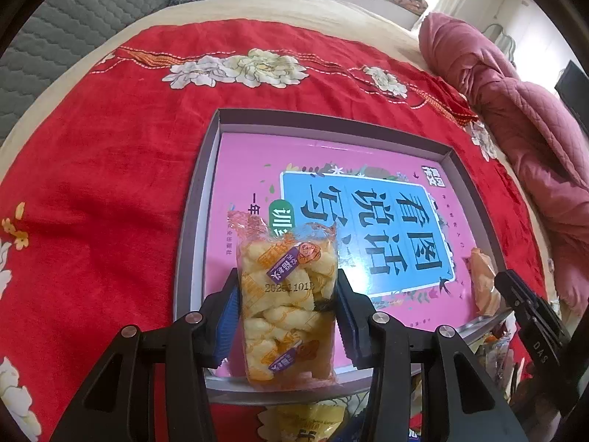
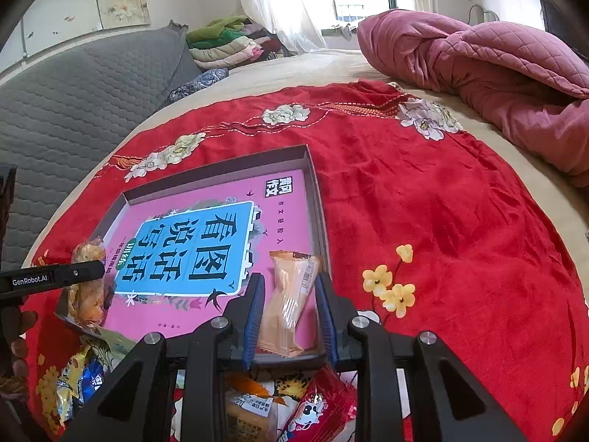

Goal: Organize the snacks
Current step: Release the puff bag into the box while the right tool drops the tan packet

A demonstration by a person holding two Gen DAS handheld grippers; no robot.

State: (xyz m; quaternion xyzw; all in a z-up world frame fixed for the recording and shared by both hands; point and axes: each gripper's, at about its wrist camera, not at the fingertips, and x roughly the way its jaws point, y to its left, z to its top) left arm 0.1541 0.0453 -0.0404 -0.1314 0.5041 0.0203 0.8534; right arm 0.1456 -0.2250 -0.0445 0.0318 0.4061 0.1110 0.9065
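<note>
A clear bag of yellow puffed snacks (image 1: 287, 316) stands between the blue pads of my left gripper (image 1: 287, 280), which is shut on it just above the near rim of a shallow grey tray (image 1: 198, 199). The tray (image 2: 221, 169) has a pink printed sheet as its floor and lies on a red flowered cloth. My right gripper (image 2: 289, 280) is shut on a slim orange wrapped packet (image 2: 287, 313), held over the tray's near right corner. The same packet (image 1: 482, 283) shows at the right of the left wrist view. The puffed-snack bag (image 2: 86, 287) appears at the left of the right wrist view.
Loose snack packets lie on the cloth below the tray's near edge: a red one with a cow (image 2: 316, 409), a cake packet (image 2: 250, 412), a blue and yellow one (image 2: 81, 379). A pink quilt (image 2: 497, 73) is bunched at the right. A grey padded headboard (image 2: 73, 110) lines the left.
</note>
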